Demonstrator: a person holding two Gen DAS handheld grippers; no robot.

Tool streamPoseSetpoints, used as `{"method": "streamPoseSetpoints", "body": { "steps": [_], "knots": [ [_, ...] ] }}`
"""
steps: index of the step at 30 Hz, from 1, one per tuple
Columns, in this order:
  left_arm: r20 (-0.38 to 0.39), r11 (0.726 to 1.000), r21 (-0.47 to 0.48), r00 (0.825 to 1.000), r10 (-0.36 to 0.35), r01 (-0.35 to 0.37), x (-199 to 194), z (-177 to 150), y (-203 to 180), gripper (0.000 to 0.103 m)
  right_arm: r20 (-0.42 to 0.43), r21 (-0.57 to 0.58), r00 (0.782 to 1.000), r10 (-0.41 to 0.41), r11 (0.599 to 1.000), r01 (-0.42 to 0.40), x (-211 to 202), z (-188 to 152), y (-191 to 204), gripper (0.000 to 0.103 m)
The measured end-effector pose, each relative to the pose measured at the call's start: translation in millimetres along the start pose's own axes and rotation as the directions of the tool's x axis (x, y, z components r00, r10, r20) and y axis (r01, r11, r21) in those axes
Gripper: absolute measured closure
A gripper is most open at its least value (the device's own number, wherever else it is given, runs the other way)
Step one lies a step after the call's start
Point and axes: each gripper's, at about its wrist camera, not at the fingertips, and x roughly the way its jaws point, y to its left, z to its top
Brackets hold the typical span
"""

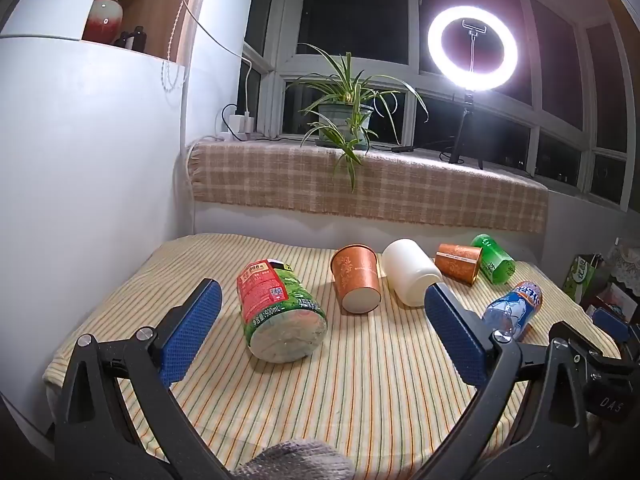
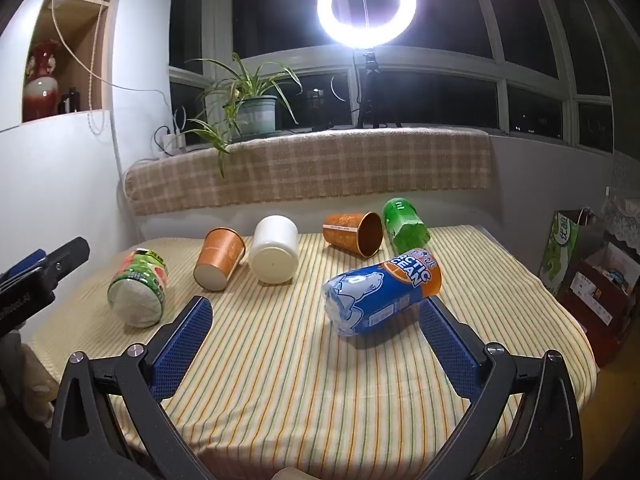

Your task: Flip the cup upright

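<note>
Cups (image 1: 356, 279) lie tipped over on the striped surface (image 1: 360, 380) beside an "ARCTIC OCEAN" bottle (image 2: 382, 292), left gripper (image 1: 323, 344) and right gripper (image 2: 316, 344) both spread apart.

Between the wide-set jaws of the left view lies a green-and-red labelled bottle (image 1: 280, 312) on its side, base toward the camera, on the striped cloth (image 1: 360, 400). Past the right jaw's tip lies a small green bottle (image 1: 494, 258). Far beyond the jaws, a spider plant (image 1: 346, 114) and a lit ring light (image 1: 472, 48) stand on the checked-blanket sill (image 1: 400, 192).
</note>
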Motion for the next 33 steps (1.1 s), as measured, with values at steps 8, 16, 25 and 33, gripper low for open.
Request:
{"method": "streamPoseSetpoints", "body": {
  "steps": [8,16,25,33],
  "knots": [
    [0.001,1.0,0.004,1.0,-0.001,0.001,0.2,0.8,-0.6,0.0,0.0,-0.003,1.0,-0.003,1.0,0.003,-0.6,-0.1,0.7,0.0],
    [0.001,1.0,0.002,1.0,0.001,-0.001,0.0,0.1,-0.1,0.0,-0.004,-0.004,1.0,-0.001,1.0,0.001,0.4,-1.0,1.1,0.0],
    [0.0,1.0,0.001,1.0,0.0,0.0,0.0,-0.1,-0.1,0.0,-0.007,-0.005,1.0,0.001,1.0,-0.001,0.1,-2.1,1.6,0.0],
    [0.0,1.0,0.002,1.0,0.0,0.0,0.1,-0.1,-0.1,0.0,-0.007,-0.006,1.0,0.002,1.0,-0.002,0.4,-1.8,2.0,0.0]
  ]
}}
